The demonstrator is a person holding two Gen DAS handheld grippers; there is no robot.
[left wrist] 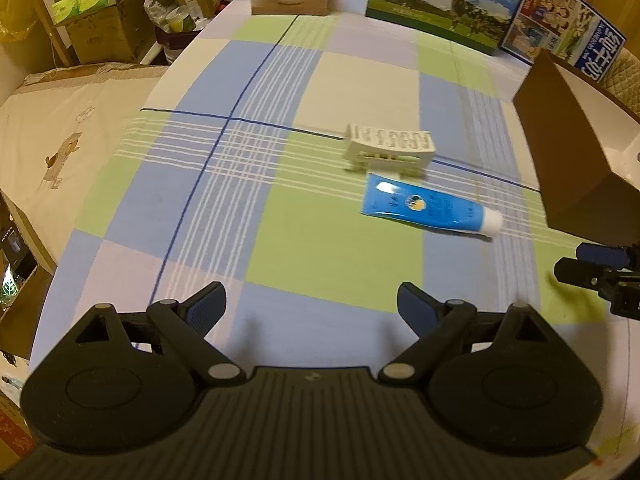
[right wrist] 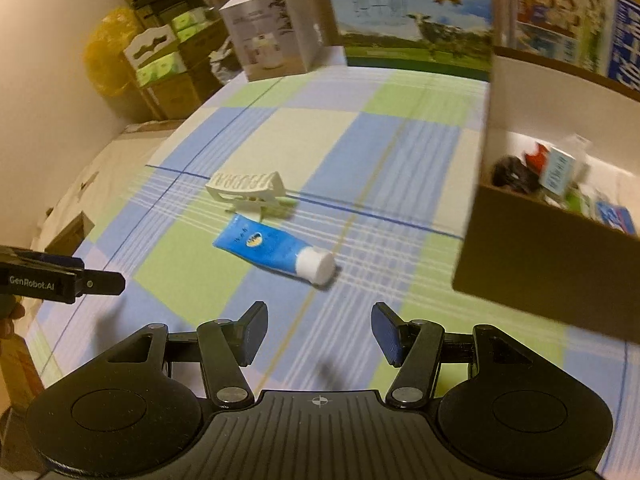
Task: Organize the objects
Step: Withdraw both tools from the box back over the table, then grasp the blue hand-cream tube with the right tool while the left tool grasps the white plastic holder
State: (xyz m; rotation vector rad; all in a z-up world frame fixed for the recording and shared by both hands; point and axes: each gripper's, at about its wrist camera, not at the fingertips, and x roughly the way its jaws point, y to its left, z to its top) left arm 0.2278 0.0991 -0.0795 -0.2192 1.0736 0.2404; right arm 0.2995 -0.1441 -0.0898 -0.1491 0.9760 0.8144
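A blue tube with a white cap [left wrist: 430,210] [right wrist: 274,250] lies on the checked tablecloth. Just behind it sits a cream plastic clip [left wrist: 388,152] [right wrist: 250,192], touching or nearly touching the tube's flat end. My left gripper [left wrist: 312,308] hovers wide open over the cloth, nearer than the tube and to its left, with nothing between its fingers. My right gripper [right wrist: 320,334] is part open and empty, just short of the tube's cap. Each gripper shows at the edge of the other's view. A brown cardboard box [right wrist: 548,264] [left wrist: 576,168] holding several small items stands at the right.
Printed cartons [left wrist: 448,4] and a white product box [right wrist: 272,36] line the table's far edge. Stacked cardboard boxes [left wrist: 96,20] and a yellow bag [right wrist: 108,52] stand beyond the left side. A covered surface [left wrist: 68,140] lies below the table's left edge.
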